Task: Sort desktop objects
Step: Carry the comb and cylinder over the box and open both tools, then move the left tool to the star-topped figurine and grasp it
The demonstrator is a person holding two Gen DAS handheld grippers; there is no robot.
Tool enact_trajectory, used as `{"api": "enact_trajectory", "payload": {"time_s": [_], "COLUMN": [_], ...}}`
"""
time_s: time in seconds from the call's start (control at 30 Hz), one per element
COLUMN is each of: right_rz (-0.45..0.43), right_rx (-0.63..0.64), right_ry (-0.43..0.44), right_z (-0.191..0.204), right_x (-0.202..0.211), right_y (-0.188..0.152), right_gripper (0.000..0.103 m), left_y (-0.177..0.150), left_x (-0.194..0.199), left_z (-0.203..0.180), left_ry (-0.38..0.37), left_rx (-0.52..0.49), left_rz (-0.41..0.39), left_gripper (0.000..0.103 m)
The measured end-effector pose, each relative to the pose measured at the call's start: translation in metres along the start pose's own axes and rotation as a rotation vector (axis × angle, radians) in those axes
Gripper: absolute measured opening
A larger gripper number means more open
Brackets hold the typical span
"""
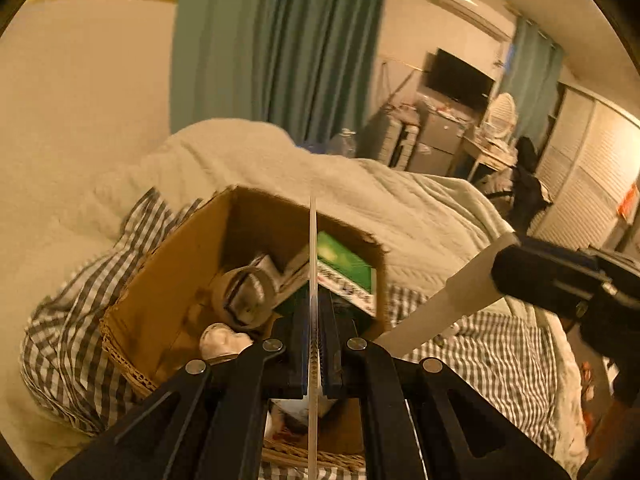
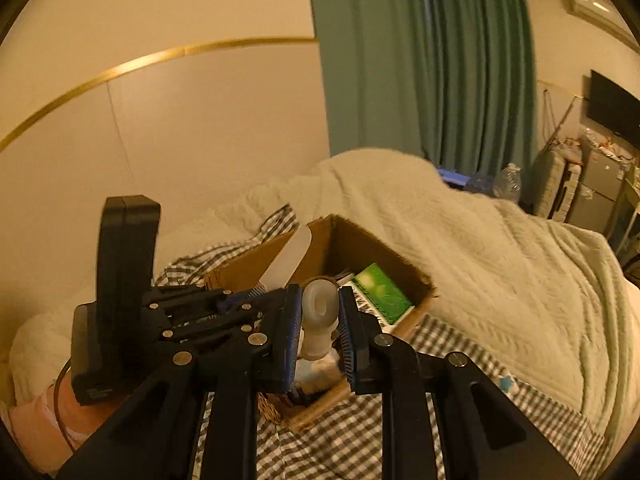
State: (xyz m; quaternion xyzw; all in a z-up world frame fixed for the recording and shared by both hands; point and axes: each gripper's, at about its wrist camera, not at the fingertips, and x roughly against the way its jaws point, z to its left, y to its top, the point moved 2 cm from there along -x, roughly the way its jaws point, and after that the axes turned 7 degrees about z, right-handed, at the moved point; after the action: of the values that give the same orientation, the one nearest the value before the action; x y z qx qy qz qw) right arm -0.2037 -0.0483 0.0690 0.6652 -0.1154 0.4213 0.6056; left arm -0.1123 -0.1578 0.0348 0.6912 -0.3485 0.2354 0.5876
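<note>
An open cardboard box (image 1: 176, 264) sits on a checked sheet. It holds a green box (image 1: 344, 264), a roll of tape (image 1: 248, 292) and a white object (image 1: 224, 340). My left gripper (image 1: 314, 340) is shut on a thin translucent ruler (image 1: 313, 248), seen edge-on over the box. In the right wrist view the ruler (image 2: 292, 256) reaches over the cardboard box (image 2: 400, 264). My right gripper (image 2: 320, 320) is shut on a white plastic piece (image 2: 318, 312) above the box's near end. The right gripper also shows at the right of the left wrist view (image 1: 560, 284).
A pale quilted blanket (image 1: 380, 200) is heaped on the bed behind the box. The checked sheet (image 1: 500, 344) spreads in front. Green curtains (image 1: 280, 40) hang at the wall. A desk, a monitor (image 1: 460, 76) and drawers stand far right.
</note>
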Motion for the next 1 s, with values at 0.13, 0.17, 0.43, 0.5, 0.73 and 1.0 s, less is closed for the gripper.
{"api": "enact_trajectory", "payload": {"time_s": [0.13,0.17,0.43,0.5,0.73,1.0], "right_rz": [0.032,0.031,0.004,0.001,0.009,0.062], "right_rx": [-0.008,-0.019,-0.087,-0.106,-0.189,-0.313], "right_ry": [0.02,0.025,0.018,-0.013,-0.13,-0.235], "right_z": [-0.004,-0.006,-0.036,-0.05,-0.102,-0.166], "right_x": [-0.03,-0.036,-0.037,-0.03,0.006,0.041], "right_y": [0.008,0.009,0.007,0.003,-0.034,-0.099], "right_gripper": [0.02,0.025,0.051,0.054,0.056,0.065], "left_y": [0.004,0.006,0.014,0.016,0.009,-0.032], "left_x": [-0.015,-0.017,-0.027,-0.03,-0.029,-0.044], "left_z": [0.013,0.016,0.03,0.024,-0.04,-0.132], "left_ry": [0.036,0.05,0.125,0.114,0.08,-0.006], "left_rx": [0.031,0.042,0.152,0.171,0.071,-0.066], "left_rz": [0.014,0.008,-0.008,0.011,0.017,0.087], "left_gripper": [0.004,0.005,0.068,0.07,0.076,0.087]}}
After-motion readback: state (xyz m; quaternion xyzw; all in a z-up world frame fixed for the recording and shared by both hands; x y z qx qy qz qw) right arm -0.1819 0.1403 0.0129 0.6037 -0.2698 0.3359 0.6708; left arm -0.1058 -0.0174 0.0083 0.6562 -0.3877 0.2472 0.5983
